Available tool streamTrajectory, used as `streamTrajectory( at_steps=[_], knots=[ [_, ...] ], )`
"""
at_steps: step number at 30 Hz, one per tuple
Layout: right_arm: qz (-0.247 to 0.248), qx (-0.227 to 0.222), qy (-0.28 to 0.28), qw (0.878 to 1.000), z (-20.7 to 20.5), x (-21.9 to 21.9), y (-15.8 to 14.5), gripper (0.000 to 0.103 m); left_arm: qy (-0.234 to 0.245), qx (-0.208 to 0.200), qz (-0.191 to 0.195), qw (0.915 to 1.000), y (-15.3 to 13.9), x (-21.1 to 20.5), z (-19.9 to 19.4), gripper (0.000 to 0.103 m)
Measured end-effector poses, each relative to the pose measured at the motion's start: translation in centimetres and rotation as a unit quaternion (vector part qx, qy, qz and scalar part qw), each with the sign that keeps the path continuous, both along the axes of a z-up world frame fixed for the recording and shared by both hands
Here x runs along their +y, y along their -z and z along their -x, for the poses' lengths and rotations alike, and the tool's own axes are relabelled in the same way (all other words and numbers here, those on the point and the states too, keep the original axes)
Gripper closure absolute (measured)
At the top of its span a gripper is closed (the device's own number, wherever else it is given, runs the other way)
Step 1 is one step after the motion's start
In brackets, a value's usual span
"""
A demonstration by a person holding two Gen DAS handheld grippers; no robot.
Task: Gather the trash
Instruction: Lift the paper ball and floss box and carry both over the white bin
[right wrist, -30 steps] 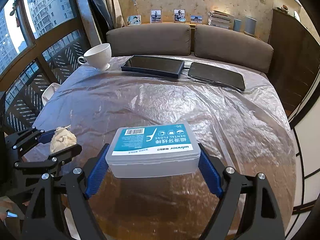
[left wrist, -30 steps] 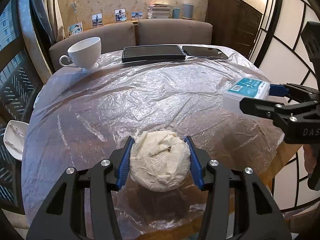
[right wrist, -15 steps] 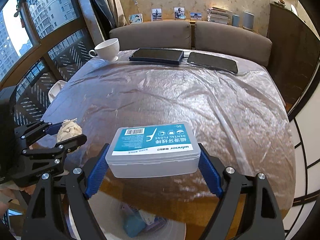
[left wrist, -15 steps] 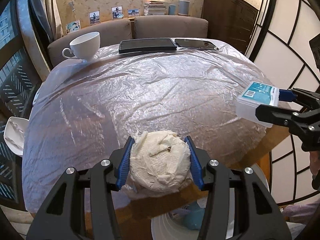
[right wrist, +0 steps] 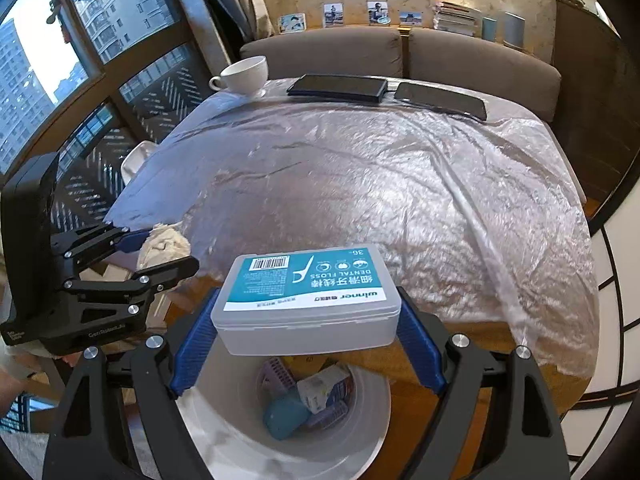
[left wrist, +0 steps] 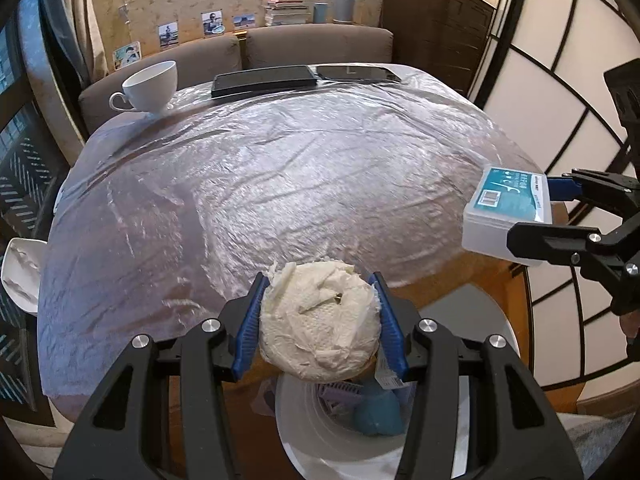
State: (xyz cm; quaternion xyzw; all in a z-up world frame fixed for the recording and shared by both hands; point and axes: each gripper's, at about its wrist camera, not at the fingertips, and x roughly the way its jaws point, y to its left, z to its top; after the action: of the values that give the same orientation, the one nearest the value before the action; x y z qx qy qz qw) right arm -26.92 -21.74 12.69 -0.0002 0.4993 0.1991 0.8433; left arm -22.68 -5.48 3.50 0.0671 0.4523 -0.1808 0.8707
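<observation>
Trash in my left gripper: I have a crumpled white paper wad clamped between the blue pads of the left gripper; it also shows in the right wrist view, pinched from both sides.
Trash in my right gripper: I see the dental floss box, a clear plastic case with a teal label, gripped at its two short ends by the right gripper.
Box from the other side: in the left wrist view the same box hangs off the table's near edge, carried in the black fingers of that gripper.
Bin: a white round trash bin stands on the floor below both grippers, just off the table edge; I can make out a teal object, a lilac comb-like piece and a small printed carton inside.
Position over bin: the floss box sits above the bin's far rim; the wad is above the bin's rim in my left view.
Table: a plastic sheet covers it.
Far end: a white cup and two dark flat devices lie well apart from me.
</observation>
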Motion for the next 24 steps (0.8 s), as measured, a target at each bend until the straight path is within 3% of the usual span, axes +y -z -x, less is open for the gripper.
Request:
streamTrajectory(
  at_steps=[14, 24],
  knots=[
    [-0.004, 0.043, -0.04, 0.998, 4.2, 0.6, 1.1, 0.021, 0.029, 0.027, -0.01, 0.9992, 0.8, -0.9, 3.5, 0.051],
    [0.0, 0.072, -0.051, 0.996, 5.6, 0.7, 3.8, 0.021, 0.042, 0.066, -0.02, 0.9967, 3.6, -1.2, 4.9, 0.051]
  ],
)
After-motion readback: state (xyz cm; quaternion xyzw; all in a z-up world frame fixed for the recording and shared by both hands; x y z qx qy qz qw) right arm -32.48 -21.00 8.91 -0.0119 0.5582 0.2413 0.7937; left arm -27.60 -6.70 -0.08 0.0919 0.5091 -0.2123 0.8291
